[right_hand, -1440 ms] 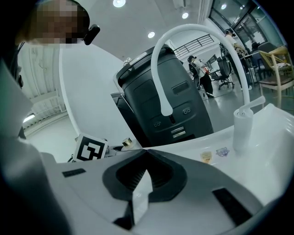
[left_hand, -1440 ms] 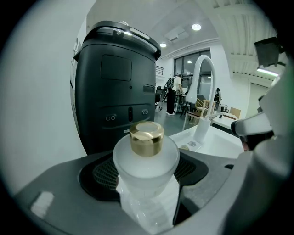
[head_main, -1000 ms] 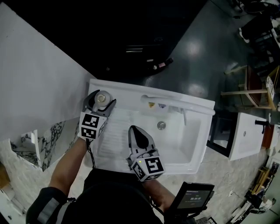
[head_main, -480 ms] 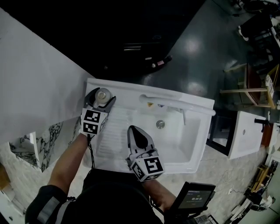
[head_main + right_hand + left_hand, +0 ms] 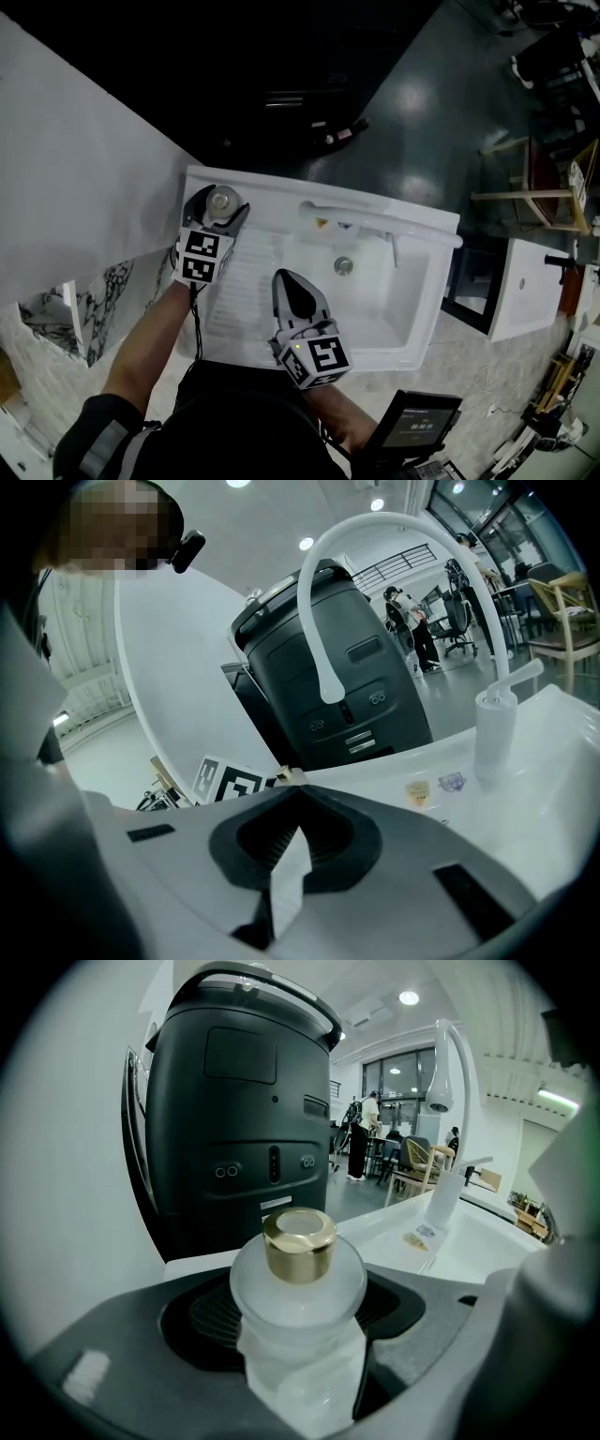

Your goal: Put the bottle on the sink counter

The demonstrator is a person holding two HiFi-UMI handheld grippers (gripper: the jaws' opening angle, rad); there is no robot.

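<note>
Nearly placed: bottle at counter corner

Your right gripper [image 5: 287,279], lower centre, has its jaws together and empty over the basin [image 5: 375,300], which holds only its drain. Your left gripper [image 5: 221,202] is nearer the job. It's clamped on the bottle [image 5: 298,1283], upright, over the sink counter [image 5: 267,192] at its upper-left corner. Contact unclear, so go straight down.

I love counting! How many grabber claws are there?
2. The left gripper holds the bottle at the back-left corner of the sink; the right gripper hangs shut over its near edge.
</note>
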